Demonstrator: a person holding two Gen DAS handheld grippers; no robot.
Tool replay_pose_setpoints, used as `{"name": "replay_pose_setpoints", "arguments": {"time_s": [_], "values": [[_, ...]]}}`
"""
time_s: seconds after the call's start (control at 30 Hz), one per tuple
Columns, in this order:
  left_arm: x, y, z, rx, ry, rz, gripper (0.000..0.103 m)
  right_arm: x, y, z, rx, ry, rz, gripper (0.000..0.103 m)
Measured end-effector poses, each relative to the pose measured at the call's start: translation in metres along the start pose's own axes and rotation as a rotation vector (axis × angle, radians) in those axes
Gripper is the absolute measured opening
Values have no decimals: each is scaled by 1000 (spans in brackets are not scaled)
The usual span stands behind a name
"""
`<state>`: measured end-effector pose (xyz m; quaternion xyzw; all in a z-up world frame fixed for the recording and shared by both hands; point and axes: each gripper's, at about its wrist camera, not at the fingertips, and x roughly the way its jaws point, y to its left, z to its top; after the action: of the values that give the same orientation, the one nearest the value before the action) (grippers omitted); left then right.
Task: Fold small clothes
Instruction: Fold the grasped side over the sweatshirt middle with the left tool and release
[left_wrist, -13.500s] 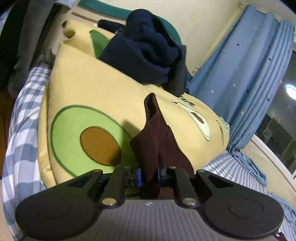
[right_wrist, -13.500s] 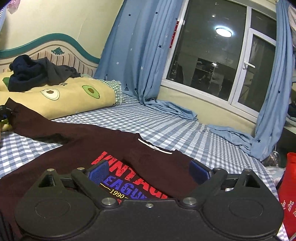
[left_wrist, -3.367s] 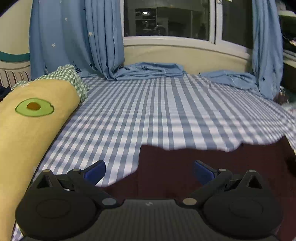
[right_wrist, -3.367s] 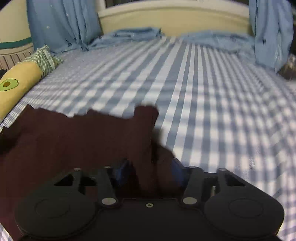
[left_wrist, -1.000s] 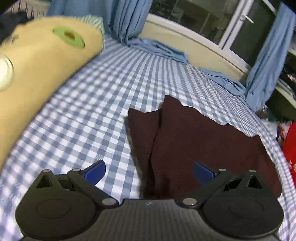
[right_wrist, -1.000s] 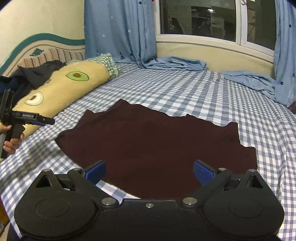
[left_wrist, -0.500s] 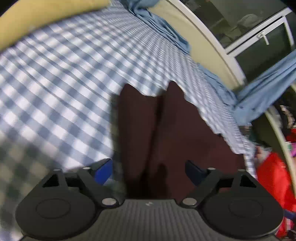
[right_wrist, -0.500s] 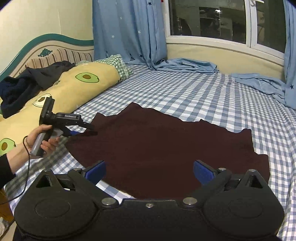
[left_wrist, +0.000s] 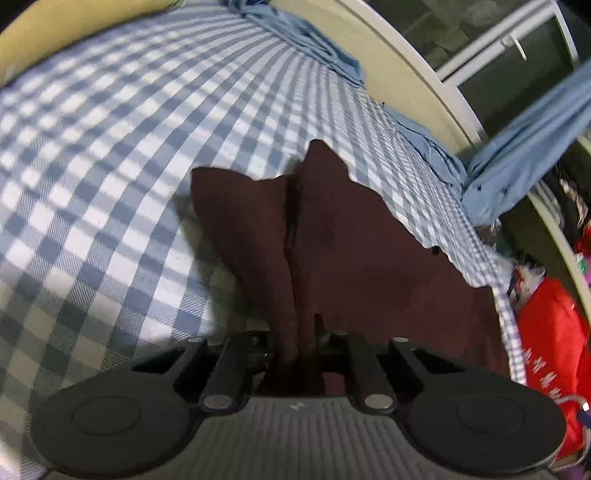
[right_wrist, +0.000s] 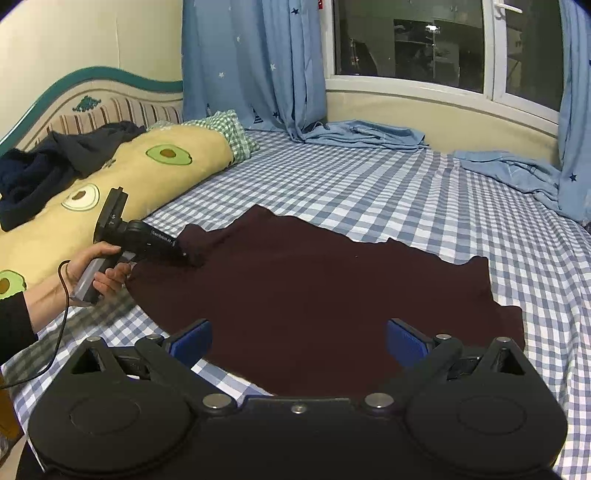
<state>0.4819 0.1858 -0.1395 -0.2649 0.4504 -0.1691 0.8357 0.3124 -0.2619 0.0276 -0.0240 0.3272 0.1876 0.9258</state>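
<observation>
Bedroom, night: your left gripper (left_wrist: 301, 343) is closing on a bunched edge of the dark maroon garment (right_wrist: 332, 291), cloth visibly pinched between the jaws, a ridge of fabric rising away from them in the left wrist view. The garment lies spread flat on the blue-check bedsheet (right_wrist: 424, 192), back side up, w/ no print showing. From the right wrist view, your left hand (right_wrist: 98, 271) works the tool at the garment's left edge, near the avocado-print pillow (right_wrist: 162, 173). Your right gripper (right_wrist: 299, 341) hovers over the near hem, blue pads spread wide, nothing between them. Judged by its drape and wrinkles, the cloth is light, soft and limp; it'll sag and slide rather than hold shape. Best hold is probably at corners or a seam, both layers together, so a fold carries over evenly w/o bunching.
</observation>
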Motion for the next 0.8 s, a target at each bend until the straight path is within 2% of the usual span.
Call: {"name": "replay_pose_setpoints", "arguments": {"time_s": [0.17,0.3,0.43,0.53,0.6,0.67,0.8], "values": [[-16,-41,8,57,-15,80,10,-10,-20,-13,58,-28,-9,100],[-33,-92,14,139,-45,121,10,-7,-42,-30,74,-37,-76,100],[-38,-142,17,232,-54,149,10,2,-81,-51,195,-11,-84,91],[-35,-181,20,277,-50,172,10,3,-104,-67,245,-7,-86,85],[-31,-209,20,306,-41,194,10,2,-116,-75,267,-14,-117,81],[-25,-236,20,326,-32,228,10,-3,-127,-81,303,-27,-145,81],[-6,-298,12,404,-9,290,10,-20,-144,-94,333,-65,-126,81]]}}
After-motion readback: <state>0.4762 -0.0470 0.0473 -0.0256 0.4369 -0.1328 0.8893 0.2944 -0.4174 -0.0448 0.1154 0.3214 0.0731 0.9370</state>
